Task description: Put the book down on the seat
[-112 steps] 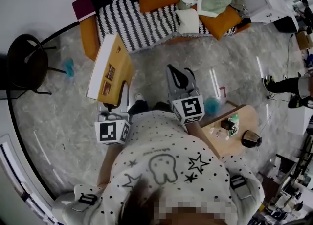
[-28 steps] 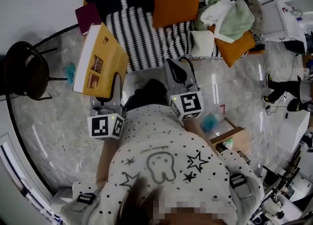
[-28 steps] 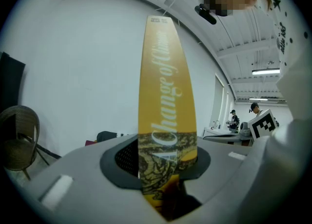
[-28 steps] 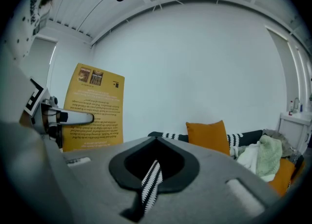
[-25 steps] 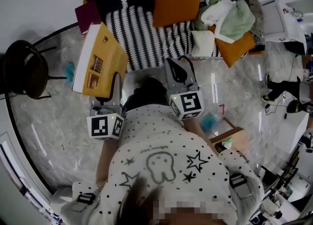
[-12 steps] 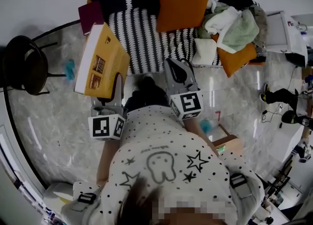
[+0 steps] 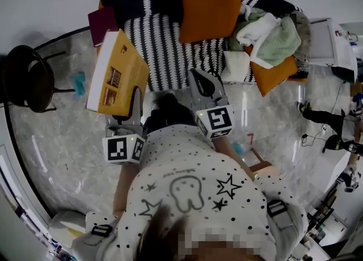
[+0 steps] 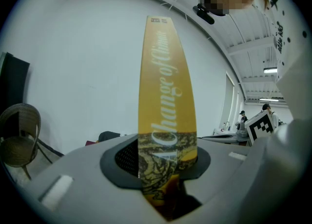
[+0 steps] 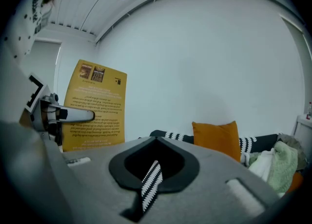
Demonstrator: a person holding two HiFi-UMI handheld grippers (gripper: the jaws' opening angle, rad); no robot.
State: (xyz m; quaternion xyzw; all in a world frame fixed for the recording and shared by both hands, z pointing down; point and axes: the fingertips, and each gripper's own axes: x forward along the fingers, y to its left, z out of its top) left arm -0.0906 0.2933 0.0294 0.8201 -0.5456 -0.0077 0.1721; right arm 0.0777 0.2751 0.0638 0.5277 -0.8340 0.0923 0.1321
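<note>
I read the left gripper [image 7: 135, 100] as closed on the lower edge of the yellow book [image 7: 118, 72], its jaws held partly apart by the book's thickness, with the spine standing upright between them in the left gripper view. The book is held in the air, clear of the seat, just beside the left end of the striped sofa [image 7: 164, 44], and its back cover faces the right gripper [image 7: 205, 81]. I read the right gripper's jaws as drawn almost together with only a narrow slit between them, holding nothing, in front of the sofa.
</note>
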